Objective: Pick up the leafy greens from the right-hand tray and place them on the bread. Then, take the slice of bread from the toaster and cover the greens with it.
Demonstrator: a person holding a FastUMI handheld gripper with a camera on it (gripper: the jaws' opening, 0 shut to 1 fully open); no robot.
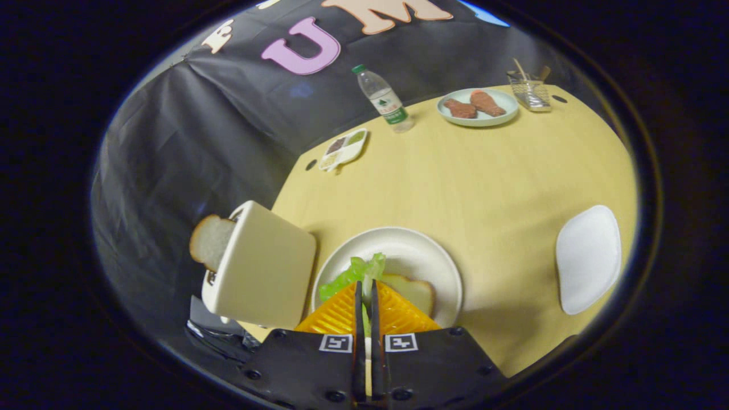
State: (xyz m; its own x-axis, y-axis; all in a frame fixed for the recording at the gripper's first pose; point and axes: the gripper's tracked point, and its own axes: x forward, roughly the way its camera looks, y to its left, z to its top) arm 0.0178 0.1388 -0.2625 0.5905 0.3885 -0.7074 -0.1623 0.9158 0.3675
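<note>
**potato_rig:** So what's sitting in what on that table?

**umi_fan:** Near the fingers there's a round pale plate with a bread slice lying flat on it. The gripper has its fingers nearly pressed together, pinching the leafy greens, which poke out just ahead of the tips over the plate, at the left end of that bread. Left of the plate is a cream toaster with a second slice sticking out of its slot. Off to the right there's a white tray, nothing on it.

**potato_rig:** And the greens themselves?

**umi_fan:** Bright light green, ruffled, kinda crumpled. One strip runs down between the fingers.

**potato_rig:** Rest of the scene?

**umi_fan:** Light yellowish wooden table. At the far side: a far plate with two brownish pieces of food, a clear glass holding sticks, a water bottle and a small divided dish with dark and green bits. Black cloth wall behind.
</note>
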